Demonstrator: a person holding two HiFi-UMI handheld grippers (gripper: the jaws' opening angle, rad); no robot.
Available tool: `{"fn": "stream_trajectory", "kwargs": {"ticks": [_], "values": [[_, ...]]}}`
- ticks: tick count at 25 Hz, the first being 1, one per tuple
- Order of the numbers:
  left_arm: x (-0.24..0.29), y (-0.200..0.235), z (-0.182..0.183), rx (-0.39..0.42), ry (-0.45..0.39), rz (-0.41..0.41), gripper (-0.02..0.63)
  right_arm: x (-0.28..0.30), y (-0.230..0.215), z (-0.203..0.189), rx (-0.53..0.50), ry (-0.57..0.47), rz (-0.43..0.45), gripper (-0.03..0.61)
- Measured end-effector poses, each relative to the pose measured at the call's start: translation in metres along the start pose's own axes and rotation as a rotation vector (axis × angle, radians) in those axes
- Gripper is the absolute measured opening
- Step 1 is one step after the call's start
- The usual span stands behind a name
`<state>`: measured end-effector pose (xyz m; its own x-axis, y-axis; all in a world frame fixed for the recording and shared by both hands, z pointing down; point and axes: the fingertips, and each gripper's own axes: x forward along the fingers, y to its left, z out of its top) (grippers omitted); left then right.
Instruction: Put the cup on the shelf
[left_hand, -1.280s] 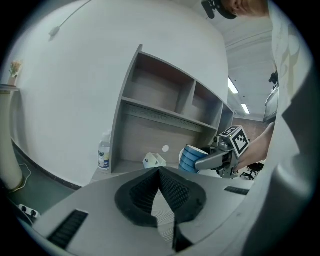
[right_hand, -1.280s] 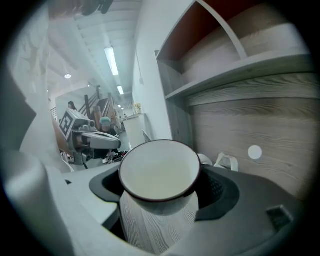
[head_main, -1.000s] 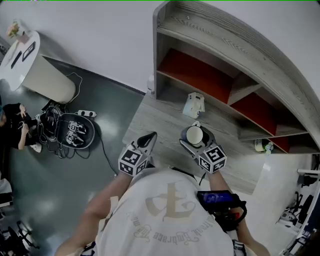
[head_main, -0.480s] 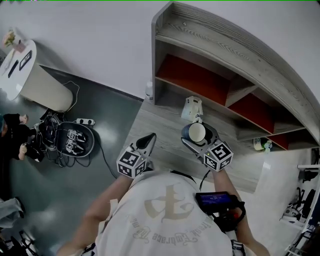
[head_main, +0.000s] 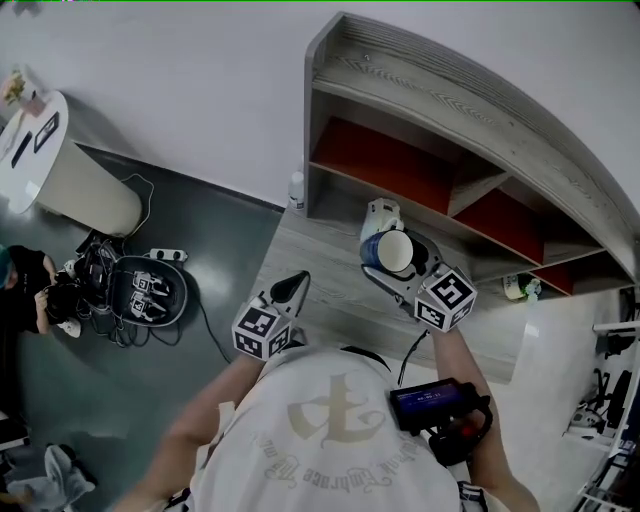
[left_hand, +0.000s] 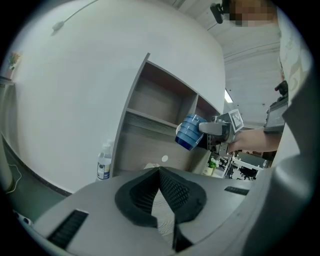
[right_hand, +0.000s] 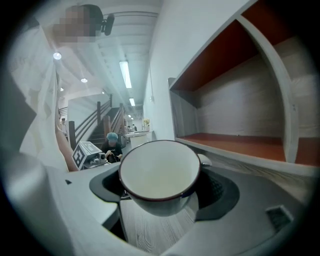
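Two claws in view, one loaded. The right claw (head_main: 396, 256) (right_hand: 160, 186) is spread around the cup (head_main: 397, 252) (right_hand: 160, 174) and pinches it from both sides, one jaw against each flank of the cup wall.

Cup orientation: the mouth faces back along the jaws toward the right gripper's camera, so the full round rim and pale interior show. The base points forward, away from the person. Seen from the left gripper view, the cup (left_hand: 189, 132) has a blue ribbed outside and sits tilted, base lower and toward the shelf, mouth higher and toward the claw. The long axis therefore runs roughly in line with the jaws, slanting down toward the front.

Cup position: held in the air, clear of the surface (head_main: 320, 250), in front of the shelf (head_main: 450, 120) (right_hand: 235, 145) (left_hand: 150, 105) and not inside any compartment.

The left claw (head_main: 296, 284) (left_hand: 160, 175) is pressed together with nothing between its jaws. It sits low over the near edge of the surface, well apart from the cup.

- A white object (head_main: 380, 212) stands on the surface just beyond the cup; in the head view the two overlap.
- A bottle (head_main: 296, 190) (left_hand: 104, 164) stands upright beside the shelf's left wall.
- A small plant (head_main: 520, 288) sits at the right end.
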<state>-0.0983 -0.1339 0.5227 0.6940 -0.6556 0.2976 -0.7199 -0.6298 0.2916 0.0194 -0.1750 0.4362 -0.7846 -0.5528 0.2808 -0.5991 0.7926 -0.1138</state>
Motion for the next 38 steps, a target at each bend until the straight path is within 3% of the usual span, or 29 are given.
{"fn": "stream_trajectory", "kwargs": {"ticks": [21, 26, 32, 38], "values": [[-0.011, 0.015, -0.001, -0.008, -0.007, -0.019, 0.002, 0.024, -0.025, 0.096, -0.053, -0.081, -0.014, 0.410], [-0.009, 0.017, 0.000, -0.007, -0.012, -0.021, 0.002, 0.031, -0.042, 0.113, -0.051, -0.074, -0.080, 0.410], [-0.012, 0.022, -0.002, -0.012, -0.009, -0.018, 0.002, 0.039, -0.081, 0.112, -0.023, -0.016, -0.271, 0.410], [-0.017, 0.030, -0.003, -0.020, -0.011, -0.011, 0.002, 0.045, -0.112, 0.117, 0.002, 0.005, -0.379, 0.411]]}}
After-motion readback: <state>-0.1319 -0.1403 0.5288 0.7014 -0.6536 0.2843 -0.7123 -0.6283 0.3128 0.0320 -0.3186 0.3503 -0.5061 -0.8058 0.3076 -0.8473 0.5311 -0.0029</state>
